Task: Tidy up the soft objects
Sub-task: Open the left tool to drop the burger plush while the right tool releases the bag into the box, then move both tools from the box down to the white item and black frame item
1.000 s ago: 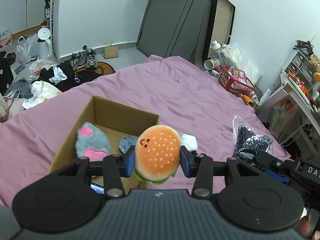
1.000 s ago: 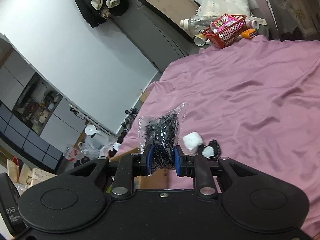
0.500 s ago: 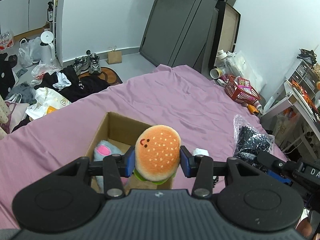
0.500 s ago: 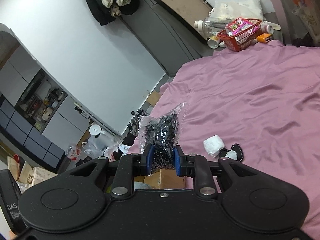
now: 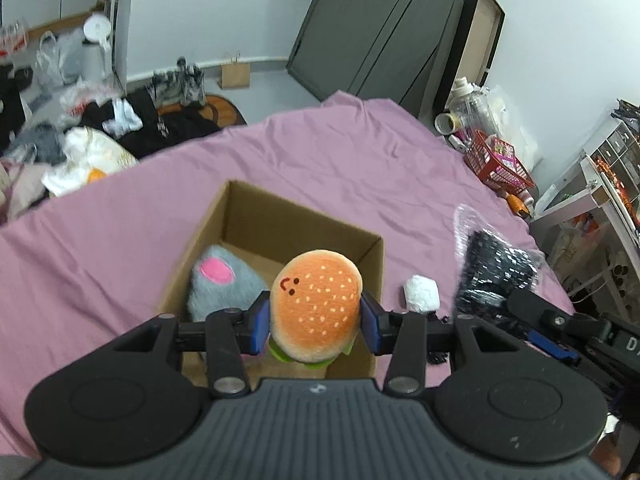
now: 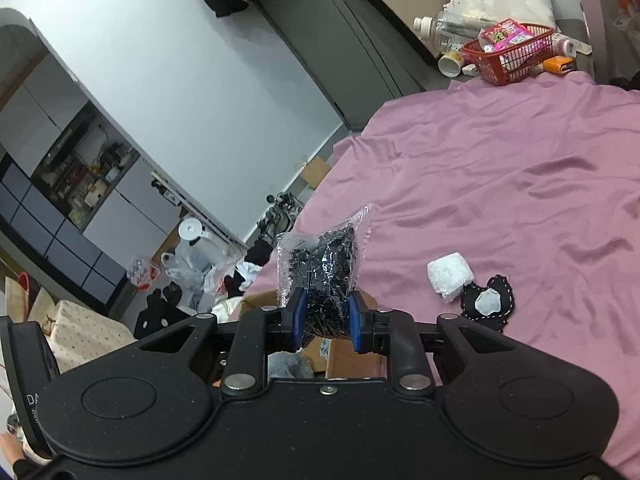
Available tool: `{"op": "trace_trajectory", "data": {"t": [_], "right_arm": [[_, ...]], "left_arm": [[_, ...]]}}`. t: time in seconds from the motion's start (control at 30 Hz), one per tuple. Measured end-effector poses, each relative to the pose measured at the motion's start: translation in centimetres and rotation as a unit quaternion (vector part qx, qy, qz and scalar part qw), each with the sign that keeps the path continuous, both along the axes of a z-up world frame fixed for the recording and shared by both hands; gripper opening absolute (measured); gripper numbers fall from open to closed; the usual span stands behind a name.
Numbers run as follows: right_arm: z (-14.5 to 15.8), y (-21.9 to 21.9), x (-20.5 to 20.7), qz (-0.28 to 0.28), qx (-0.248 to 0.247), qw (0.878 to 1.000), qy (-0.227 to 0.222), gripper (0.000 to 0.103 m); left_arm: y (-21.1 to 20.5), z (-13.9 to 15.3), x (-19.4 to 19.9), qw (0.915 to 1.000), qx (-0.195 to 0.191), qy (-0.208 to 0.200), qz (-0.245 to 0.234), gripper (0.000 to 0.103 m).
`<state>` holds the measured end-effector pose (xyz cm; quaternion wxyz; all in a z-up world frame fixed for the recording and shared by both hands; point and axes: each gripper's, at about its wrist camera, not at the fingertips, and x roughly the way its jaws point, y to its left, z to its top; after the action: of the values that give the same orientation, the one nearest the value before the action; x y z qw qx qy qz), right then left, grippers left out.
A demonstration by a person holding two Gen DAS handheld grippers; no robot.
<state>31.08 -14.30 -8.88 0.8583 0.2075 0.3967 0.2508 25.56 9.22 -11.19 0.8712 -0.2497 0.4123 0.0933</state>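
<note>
orange burger plush (image 5: 316, 304) — seeded, smiling — pinched by left tool (image 5: 316, 322); right tool (image 6: 326, 318) pinches black-filled bag (image 6: 324, 268).

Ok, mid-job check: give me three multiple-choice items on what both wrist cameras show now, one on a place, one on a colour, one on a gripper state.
1. Where is the grey plush with the pink patch?
A. in the cardboard box
B. on the sheet beside the red basket
C. in the right gripper

2. What colour is the bedsheet?
A. green
B. pinkish purple
C. white

3. What is the left gripper doing?
A. hanging open
B. shut on the bag of black pieces
C. shut on the burger plush

Key: 1 A, the grey plush lies inside the cardboard box. 2 B, the bedsheet is pinkish purple. 3 C, the left gripper pinches the burger plush, while the right gripper holds the bag of black pieces.
</note>
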Motion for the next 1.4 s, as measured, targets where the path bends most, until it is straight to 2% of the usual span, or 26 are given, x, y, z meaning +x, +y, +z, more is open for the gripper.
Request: {"op": "trace_trajectory", "data": {"t": [0.2,0.33,0.63,0.73,0.8,0.93,1.03,1.1,1.3,1.4], "right_arm": [[-0.5,1.6,0.2,0.016,-0.014,1.0,0.009,0.022],[-0.6,2.7,0.2,0.028,-0.015,0.999,0.01,0.022],[-1.1,5.0,-0.3,0.059,-0.028,0.998,0.015,0.023],[-1.0,5.6,-0.5,0.073,-0.029,0.997,0.017,0.028],[-0.8,5.6,-0.7,0.074,-0.023,0.997,0.021,0.041],[-0.4,5.1,-0.9,0.063,-0.031,0.997,0.02,0.049],[0.0,4.0,-0.9,0.043,-0.039,0.998,0.024,0.065],[0.3,3.2,-1.0,0.035,-0.045,0.998,0.02,0.079],[1.1,0.5,-1.0,0.029,-0.056,0.998,0.026,0.089],[1.4,-0.5,-0.6,0.022,-0.061,0.998,0.028,0.091]], "left_arm": [[0.0,-1.6,0.0,0.9996,-0.013,0.024,-0.003,0.047],[0.6,-2.1,-0.2,0.9991,-0.032,0.027,-0.011,0.054],[2.8,-1.2,-1.0,0.9994,-0.017,0.027,0.014,0.055],[3.4,-0.8,-1.1,0.9994,-0.012,0.025,0.019,0.055],[3.6,-0.5,-1.2,0.9994,-0.011,0.023,0.022,0.055],[3.6,0.0,-1.4,0.9995,-0.006,0.022,0.022,0.055],[3.3,0.5,-1.5,0.9996,0.003,0.019,0.02,0.059],[2.9,0.8,-1.5,0.9996,0.007,0.018,0.021,0.061],[1.9,1.7,-1.1,0.9996,0.008,0.018,0.018,0.064],[1.0,2.2,-0.7,0.9997,0.012,0.016,0.014,0.069]]}}
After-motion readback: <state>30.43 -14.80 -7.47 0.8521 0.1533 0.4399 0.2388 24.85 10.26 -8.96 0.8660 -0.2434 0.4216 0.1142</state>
